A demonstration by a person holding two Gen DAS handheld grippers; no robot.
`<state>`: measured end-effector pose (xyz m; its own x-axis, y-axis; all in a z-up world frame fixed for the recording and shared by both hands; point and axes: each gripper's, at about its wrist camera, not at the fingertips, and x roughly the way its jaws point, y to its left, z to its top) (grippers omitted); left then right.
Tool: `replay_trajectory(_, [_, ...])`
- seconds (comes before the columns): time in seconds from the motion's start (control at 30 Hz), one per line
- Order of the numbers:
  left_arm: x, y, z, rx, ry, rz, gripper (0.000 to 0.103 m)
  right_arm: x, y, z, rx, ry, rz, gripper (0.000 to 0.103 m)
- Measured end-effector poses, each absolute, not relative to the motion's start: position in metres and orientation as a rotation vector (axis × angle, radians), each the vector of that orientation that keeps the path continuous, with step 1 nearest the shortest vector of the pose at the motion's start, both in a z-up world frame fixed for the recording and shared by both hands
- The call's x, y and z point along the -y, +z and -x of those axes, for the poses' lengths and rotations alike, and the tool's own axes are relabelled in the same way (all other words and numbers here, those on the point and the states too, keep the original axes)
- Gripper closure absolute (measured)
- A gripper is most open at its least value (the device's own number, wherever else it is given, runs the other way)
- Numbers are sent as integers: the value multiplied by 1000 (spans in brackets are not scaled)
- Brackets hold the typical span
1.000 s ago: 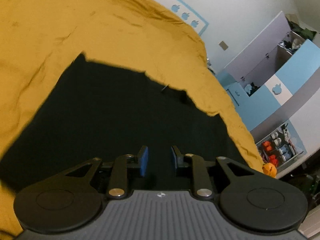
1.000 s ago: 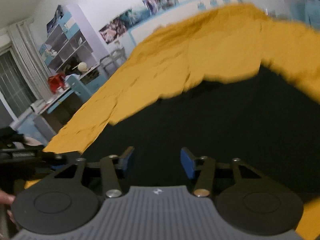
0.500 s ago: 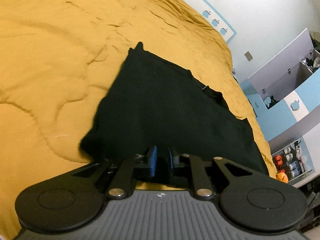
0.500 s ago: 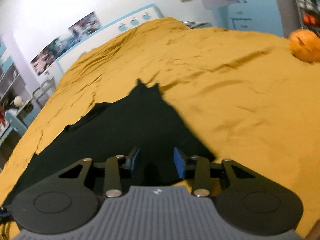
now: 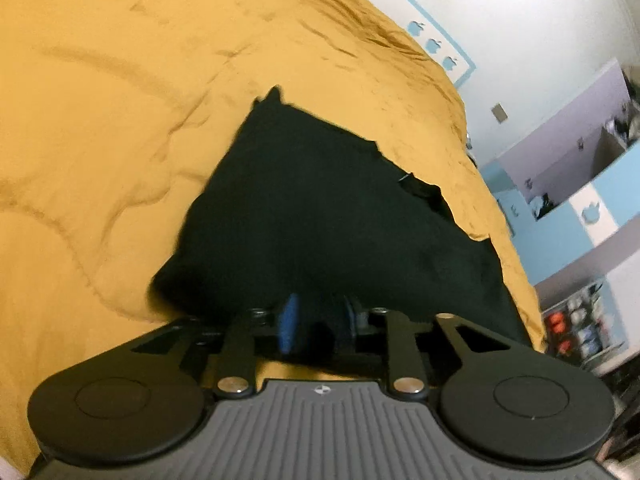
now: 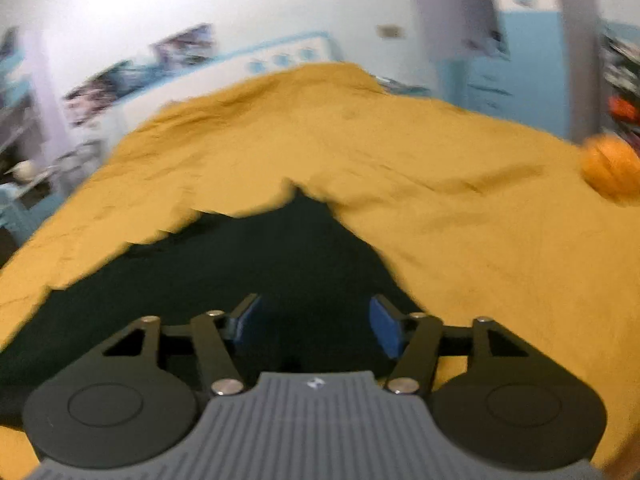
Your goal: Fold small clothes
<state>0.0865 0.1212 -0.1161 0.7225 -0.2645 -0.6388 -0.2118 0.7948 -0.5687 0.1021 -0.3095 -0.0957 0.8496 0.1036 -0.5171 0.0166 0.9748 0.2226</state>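
Black cloth fills the middle of the left wrist view: the garment (image 5: 320, 208) lies on the yellow bed cover (image 5: 120, 120), tapering to a point at its far end, its near hem bunched right in front of the left gripper (image 5: 318, 322). A second ago the same camera saw the garment as a wide dark sheet that ran out of frame; now it is a narrower wedge, so a fold appears to have just been laid. The jaws of this gripper have just been opening, and they stand a little apart with the dark hem at or between the blue pads (image 5: 289, 322); against the black fabric I cannot tell whether any cloth is pinched there. To the right stands a blue and white cabinet (image 5: 580, 184) with open compartments holding small items too blurred to name, and a lower shelf (image 5: 576, 332) of red and white pieces.

From the right wrist view, blurred by motion, the garment (image 6: 240, 272) spreads to the left and comes to the same point on the bed cover (image 6: 440, 200). The right gripper (image 6: 314, 324) has just been opening as well: its jaws are wide apart over the near edge with nothing clamped between them, which reads as a release after the fold. An orange ball (image 6: 610, 172) sits on the cover well to the right. Further folds probably remain before the piece is compact.
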Motion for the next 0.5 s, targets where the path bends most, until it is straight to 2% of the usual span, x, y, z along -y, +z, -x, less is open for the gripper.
replay_trajectory(0.1, [-108,-105,-95,-786,-46,602,68,269,-68,-132,-541,188,-215,44])
replay_trajectory(0.2, [-99,-103,-104,-809,-47,551,60,228,-59,-181,-578,325,-286,41])
replay_trajectory(0.5, [-101,-121,-113,-869,-31,531,56,120,-111,-335,-771,333,-280,40])
